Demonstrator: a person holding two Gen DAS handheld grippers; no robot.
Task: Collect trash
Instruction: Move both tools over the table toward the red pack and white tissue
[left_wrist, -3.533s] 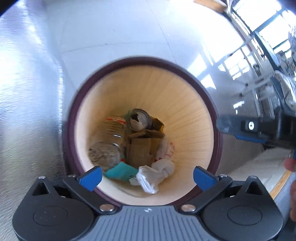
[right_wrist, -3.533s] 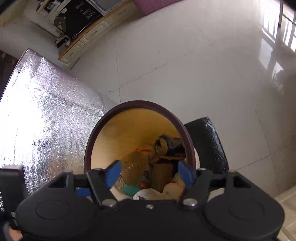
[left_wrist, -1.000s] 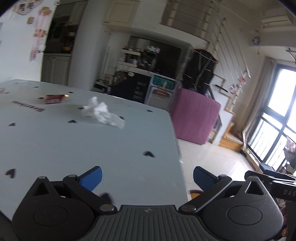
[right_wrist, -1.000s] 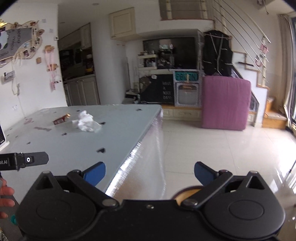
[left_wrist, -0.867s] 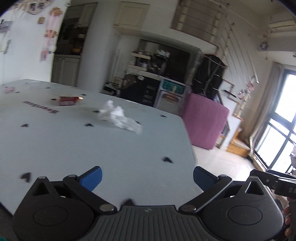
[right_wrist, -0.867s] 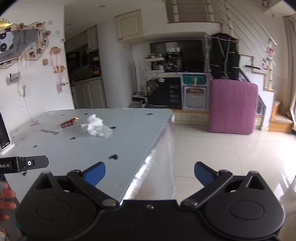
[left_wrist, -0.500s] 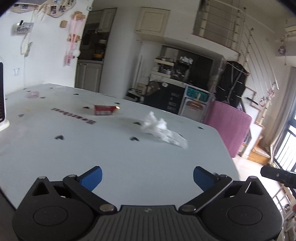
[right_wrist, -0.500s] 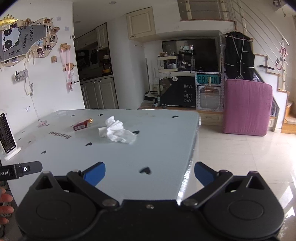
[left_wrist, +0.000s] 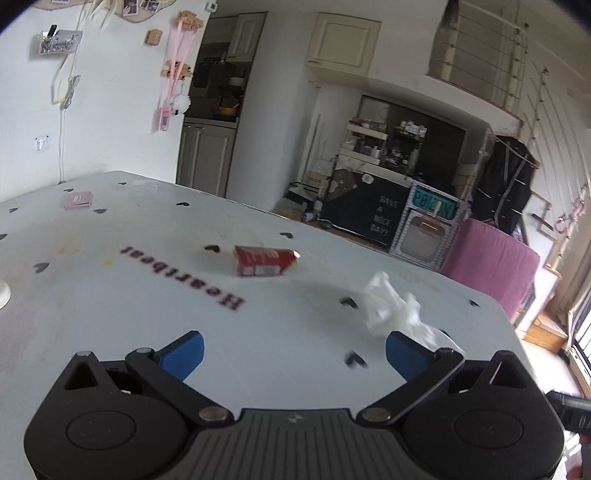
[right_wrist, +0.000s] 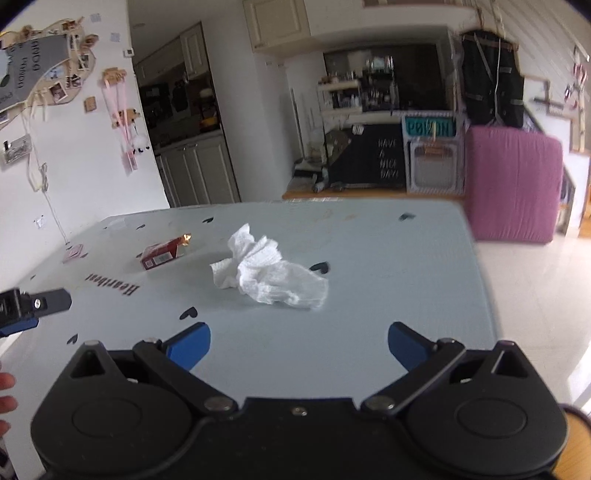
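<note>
Two bits of trash on the desk (right_wrist: 388, 295): crumpled tissue (right_wrist: 269, 275), red box (right_wrist: 162, 253). Both hand-held grippers, left (left_wrist: 293, 350) and right (right_wrist: 299, 345), spread wide, grasping nothing.

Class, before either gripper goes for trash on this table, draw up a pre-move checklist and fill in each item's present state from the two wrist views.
1. Left gripper open, empty: ok.
2. Right gripper open, empty: ok.
3. Crumpled paper towel lies free on the table, ahead of the right gripper: ok.
4. Red carton unobstructed, ahead of the left gripper: ok.
5. Trash bin position: cannot tell; only an orange sliver shows at the right view's corner.
</note>
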